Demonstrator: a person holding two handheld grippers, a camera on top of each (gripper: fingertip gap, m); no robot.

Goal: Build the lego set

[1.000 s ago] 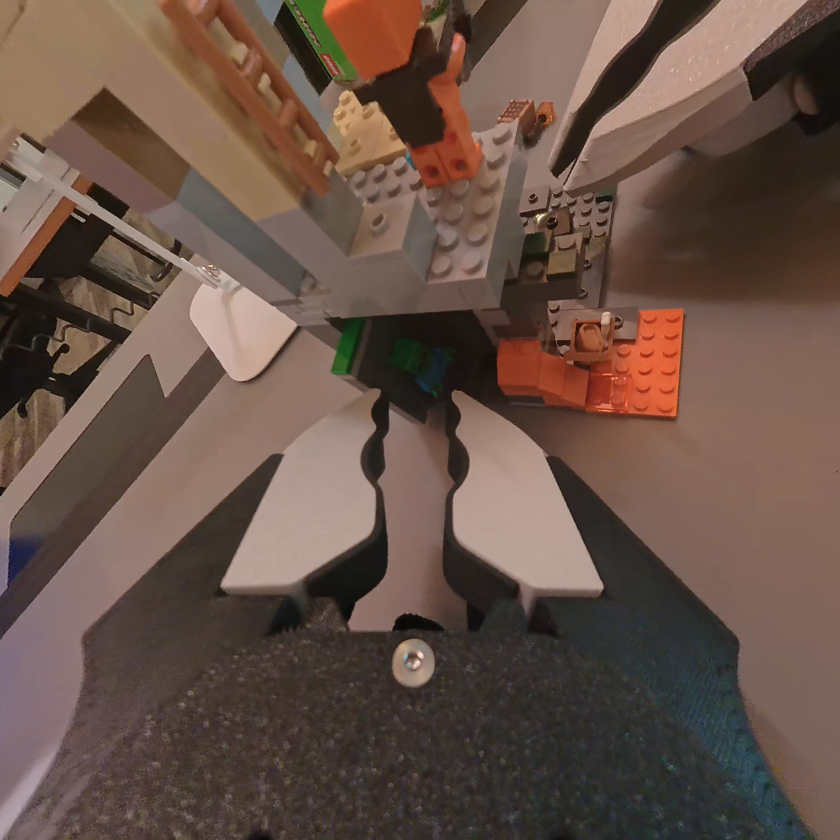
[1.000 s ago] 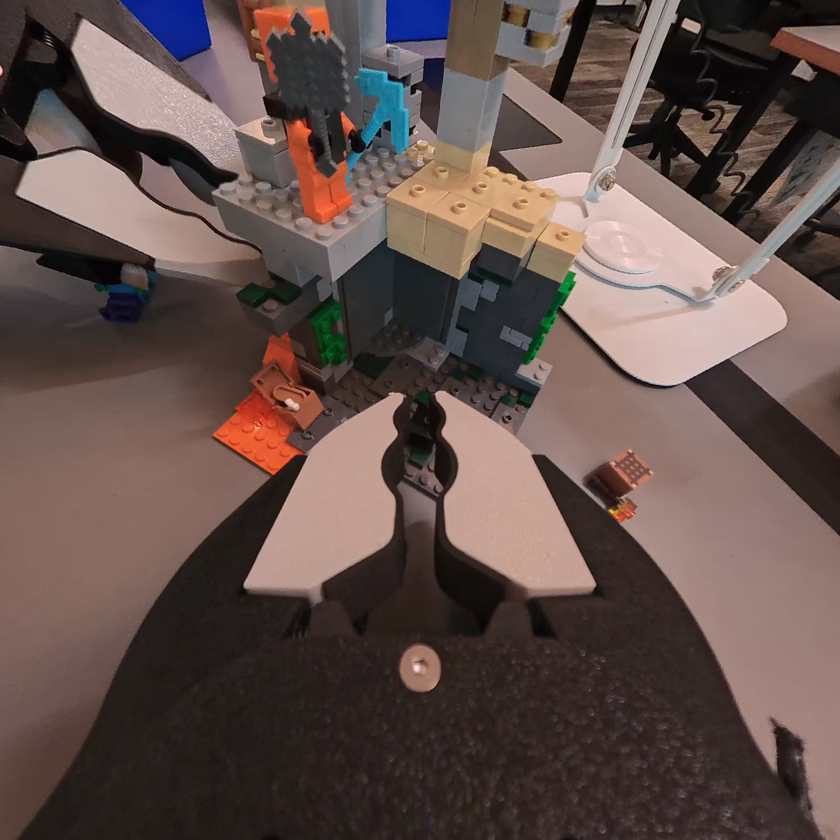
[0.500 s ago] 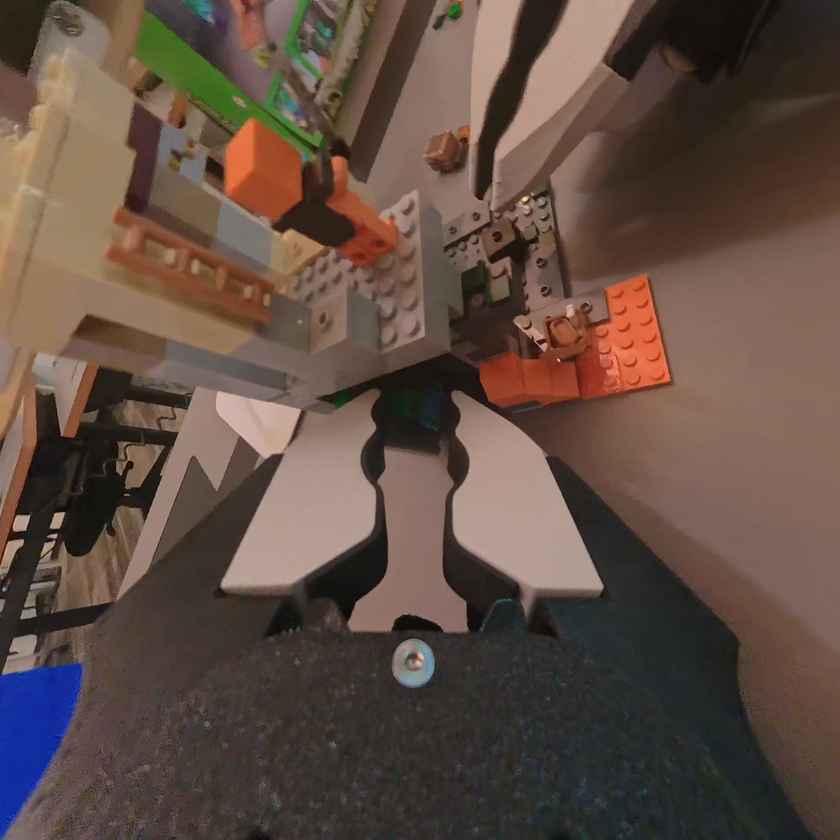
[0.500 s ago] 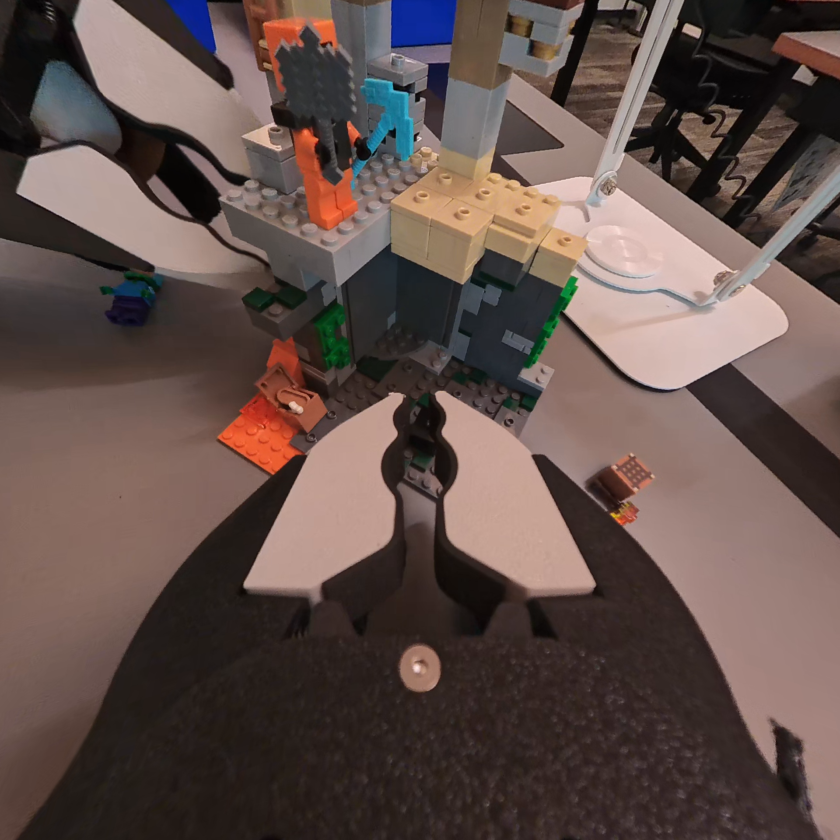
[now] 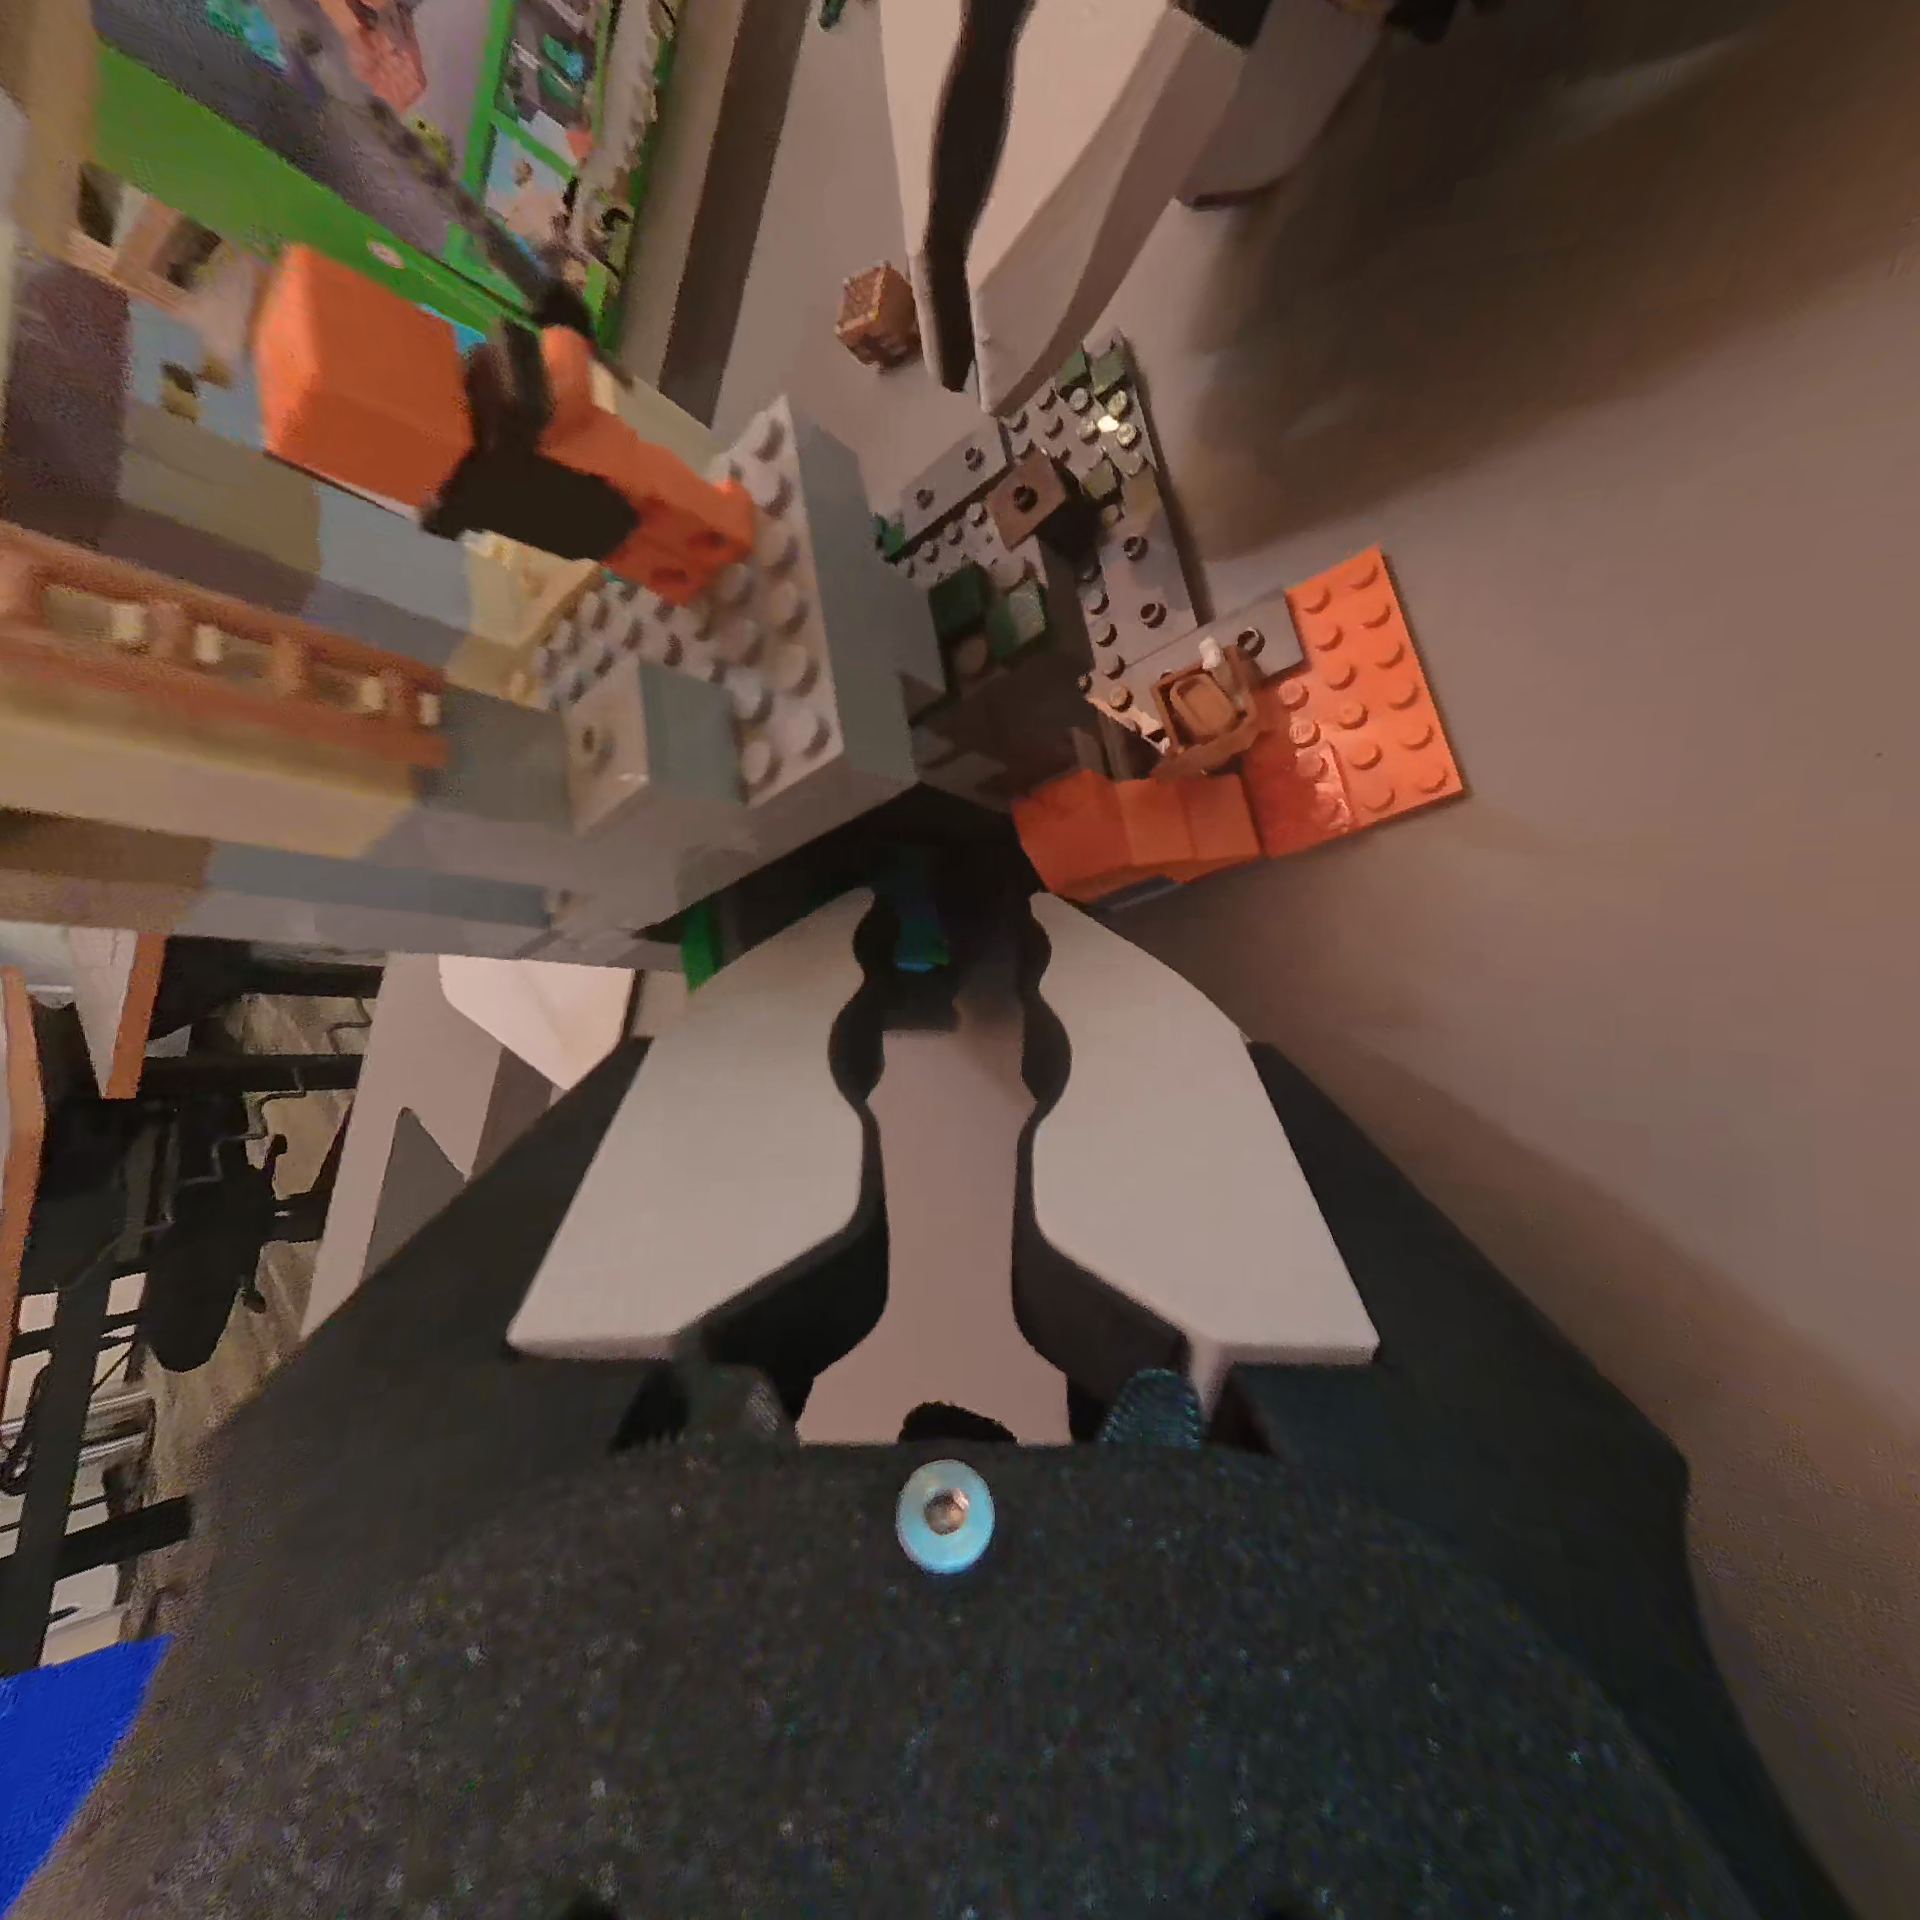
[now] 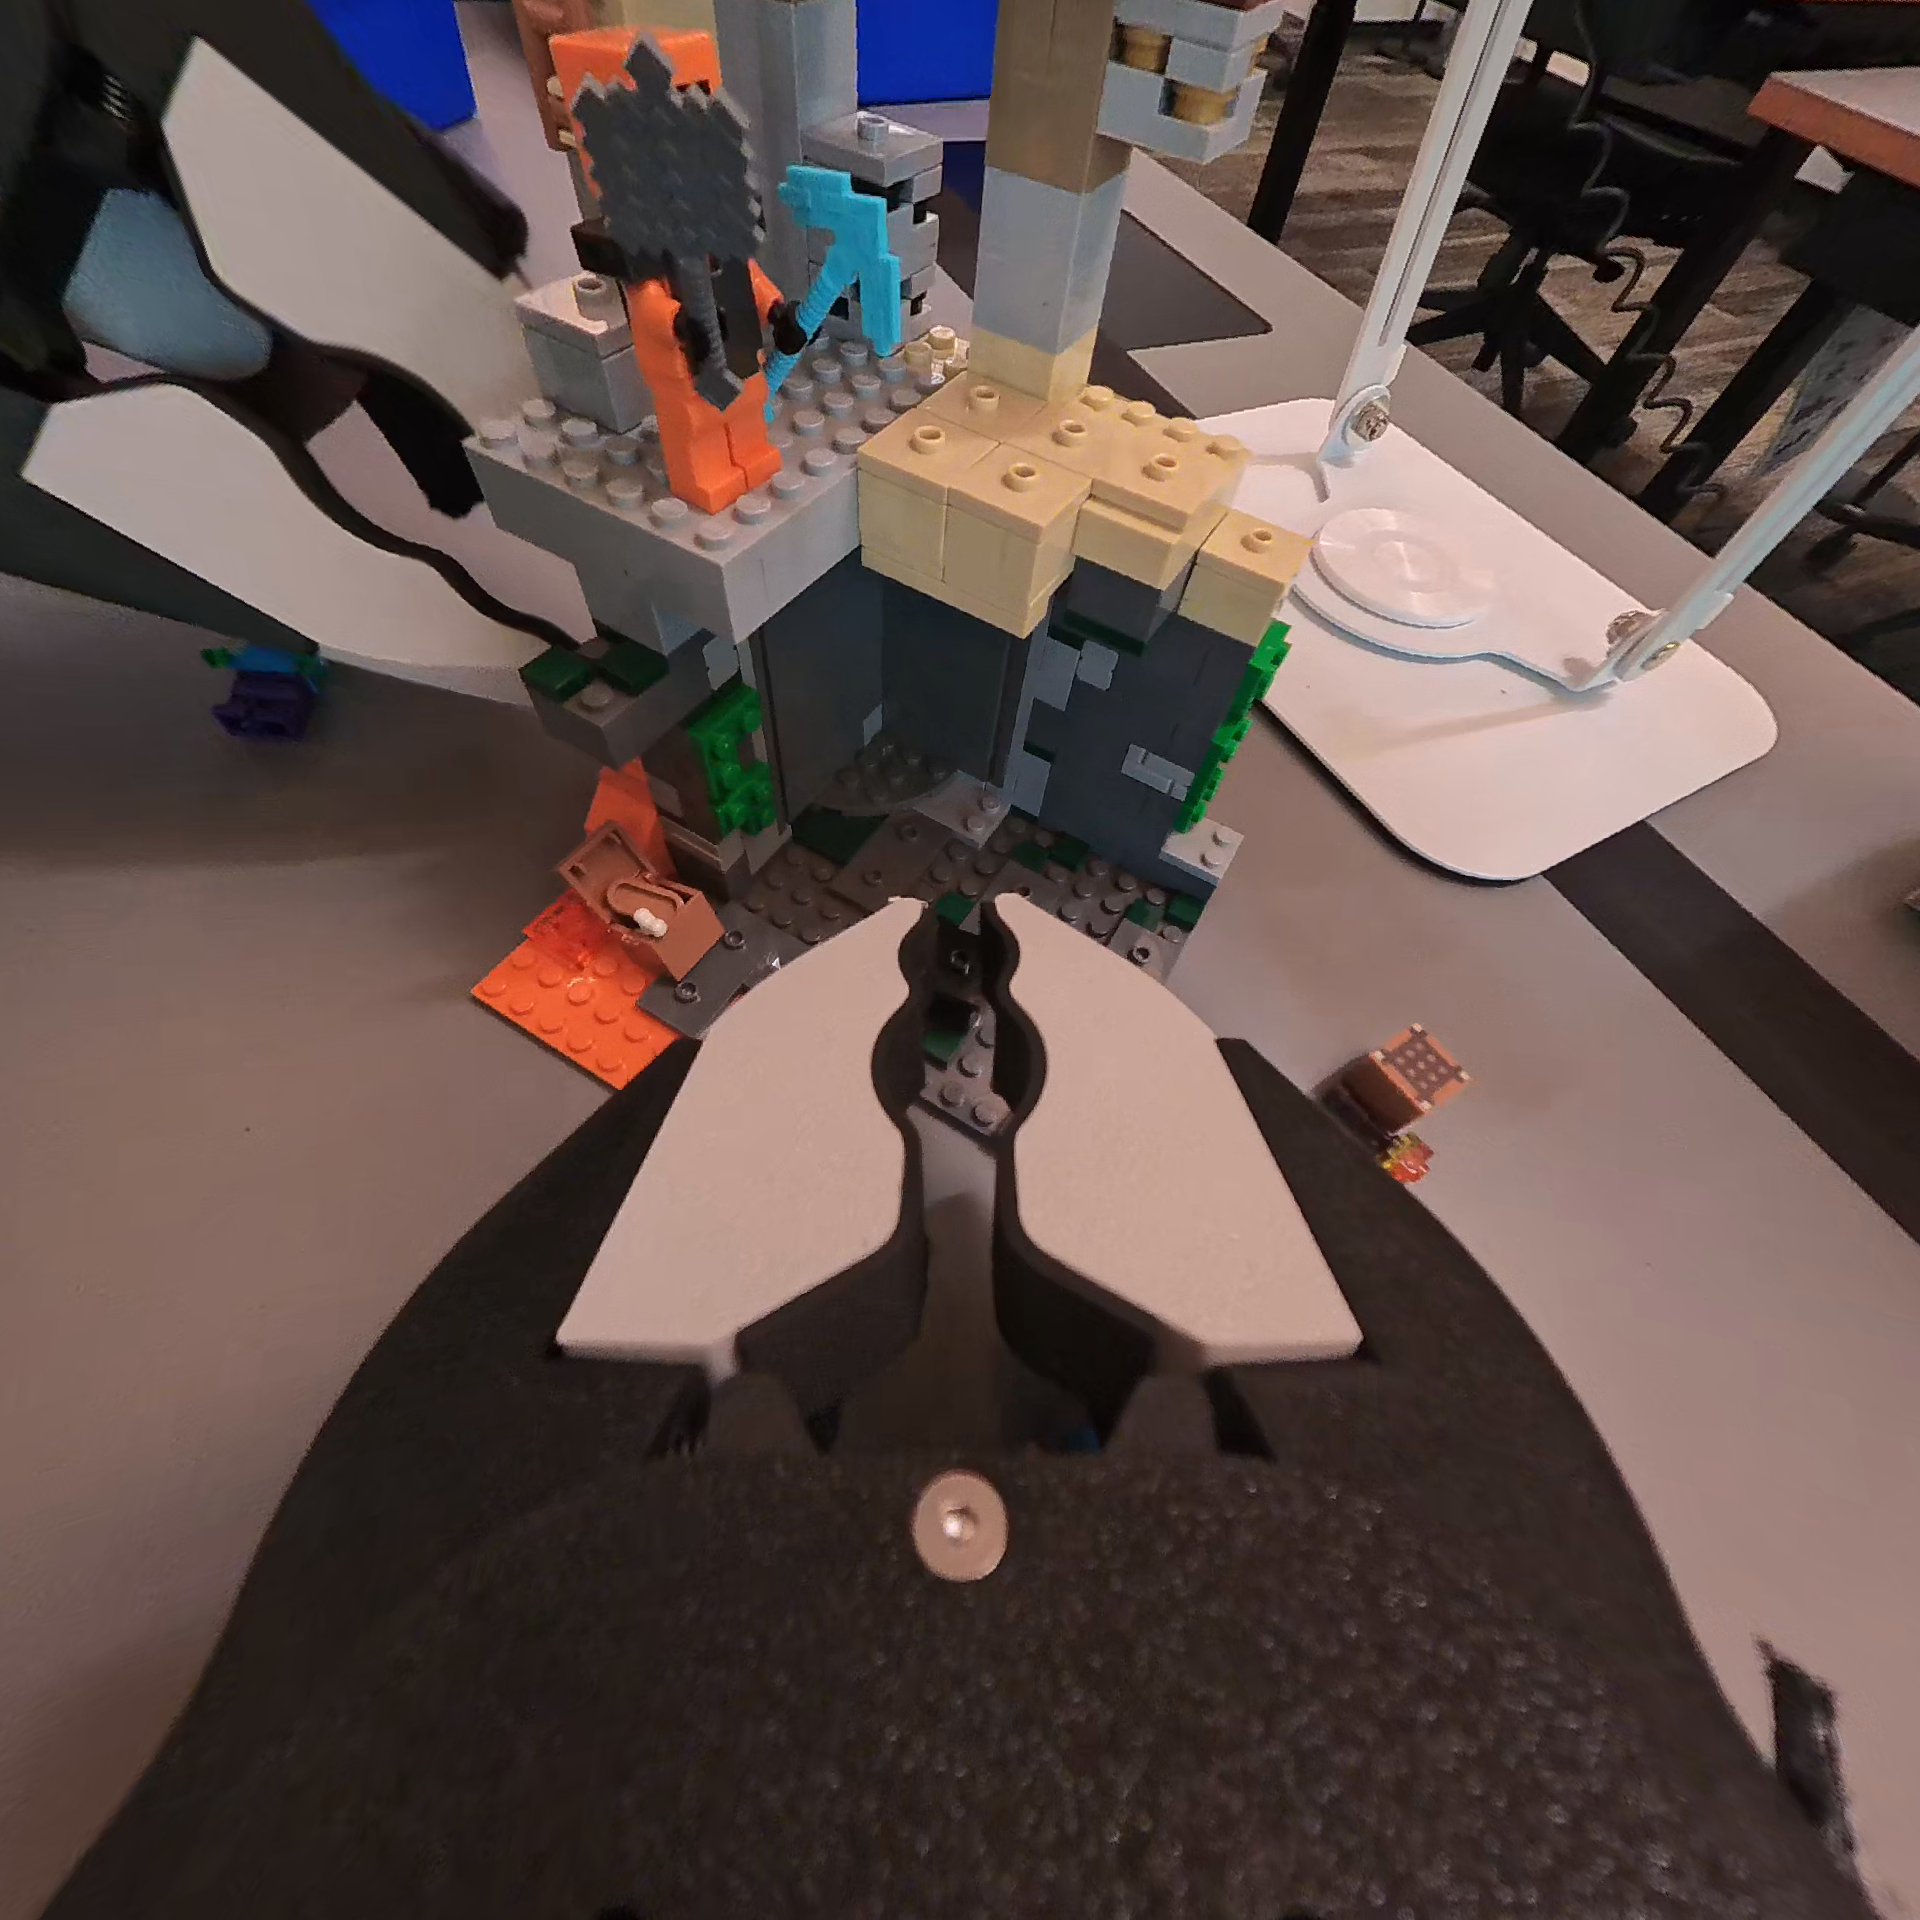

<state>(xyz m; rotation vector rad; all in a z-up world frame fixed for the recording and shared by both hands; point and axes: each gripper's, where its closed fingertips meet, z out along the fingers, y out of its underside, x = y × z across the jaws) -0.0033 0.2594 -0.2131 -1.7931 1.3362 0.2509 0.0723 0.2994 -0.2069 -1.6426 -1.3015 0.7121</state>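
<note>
The grey table (image 6: 260,1039) carries the lego cave build (image 6: 914,644), a grey-and-tan rock tower with an orange minifigure (image 6: 707,405) on its studded grey ledge and an orange base plate (image 6: 571,997) at its foot. The left gripper (image 5: 948,914), fingers apart, reaches in under that ledge with nothing clearly gripped, while the right gripper (image 6: 958,914), fingers nearly closed, rests over the dark baseplate's front edge; whether it pinches a stud there is unclear. A small brown block (image 6: 1403,1081) lies apart on the right, and a tiny green-and-purple figure (image 6: 265,686) on the left.
</note>
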